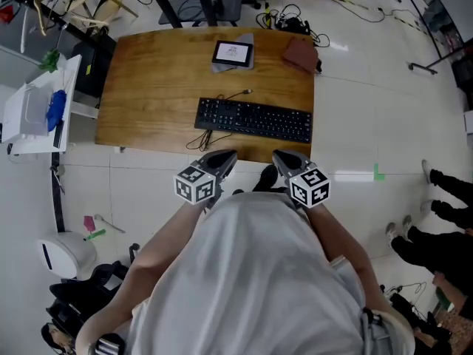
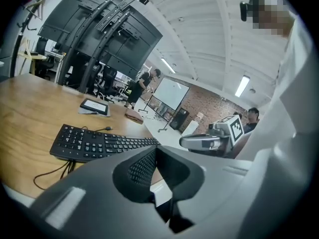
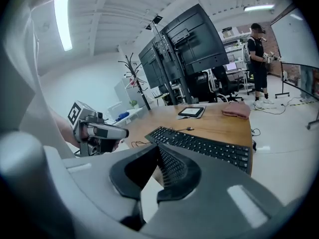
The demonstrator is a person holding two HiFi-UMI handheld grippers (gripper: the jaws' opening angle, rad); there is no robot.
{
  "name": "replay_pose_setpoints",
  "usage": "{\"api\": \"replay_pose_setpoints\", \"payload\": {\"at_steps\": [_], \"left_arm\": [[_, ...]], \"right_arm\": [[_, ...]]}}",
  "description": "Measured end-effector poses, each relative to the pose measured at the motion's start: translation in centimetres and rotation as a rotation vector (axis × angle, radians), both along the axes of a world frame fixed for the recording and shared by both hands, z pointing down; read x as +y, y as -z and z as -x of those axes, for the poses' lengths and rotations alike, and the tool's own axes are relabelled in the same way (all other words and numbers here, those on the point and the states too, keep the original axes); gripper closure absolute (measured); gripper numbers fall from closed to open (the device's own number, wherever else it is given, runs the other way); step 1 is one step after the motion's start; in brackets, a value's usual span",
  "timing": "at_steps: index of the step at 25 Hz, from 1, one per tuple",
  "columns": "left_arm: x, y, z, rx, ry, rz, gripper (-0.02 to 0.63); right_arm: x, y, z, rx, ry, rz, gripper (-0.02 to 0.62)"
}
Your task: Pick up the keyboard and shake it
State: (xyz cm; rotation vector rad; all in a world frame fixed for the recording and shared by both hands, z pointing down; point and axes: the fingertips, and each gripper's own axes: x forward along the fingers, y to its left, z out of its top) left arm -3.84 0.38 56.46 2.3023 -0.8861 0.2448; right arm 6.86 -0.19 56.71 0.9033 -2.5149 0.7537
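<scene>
No legible text, number or brand. The tablet (image 1: 233, 53) shows a lit screen with dark marks too small to read. The key legends on the keyboard (image 1: 253, 119) are not resolvable. The cubes (image 1: 196, 185) on the left gripper (image 1: 224, 157) and right gripper (image 1: 285, 158) bear black-and-white square markers, not lettering.

Head cam sits high above the person (image 1: 259, 272) and looks almost straight down from well off, so the whole desk (image 1: 148, 72) plus the floor (image 1: 369, 87) around it fits in. The two gripper cams ride much lower, just off the desk's near edge, each peeking out over its own jaws. The left gripper view faces across toward the far right corner and catches the right gripper (image 2: 187, 142) at its right. The right gripper view angles toward the far left, with the left gripper (image 3: 122, 132) at its left. All three share the keyboard (image 1: 253, 119) and tablet (image 1: 233, 53).
</scene>
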Motion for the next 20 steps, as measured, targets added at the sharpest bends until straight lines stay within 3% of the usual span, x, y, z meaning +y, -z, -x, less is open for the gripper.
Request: {"api": "replay_pose_setpoints", "payload": {"at_steps": [9,20], "left_arm": [[-5.6,1.2,-2.5,-0.016,-0.023,-0.011,0.606],[-8.1,0.7,-1.4,-0.031,-0.046,0.016,0.606]], "right_arm": [[-4.5,-0.3,-1.6,-0.039,0.008,0.024,0.594],[-7.8,0.1,-1.6,-0.054,-0.046,0.042,0.594]]}}
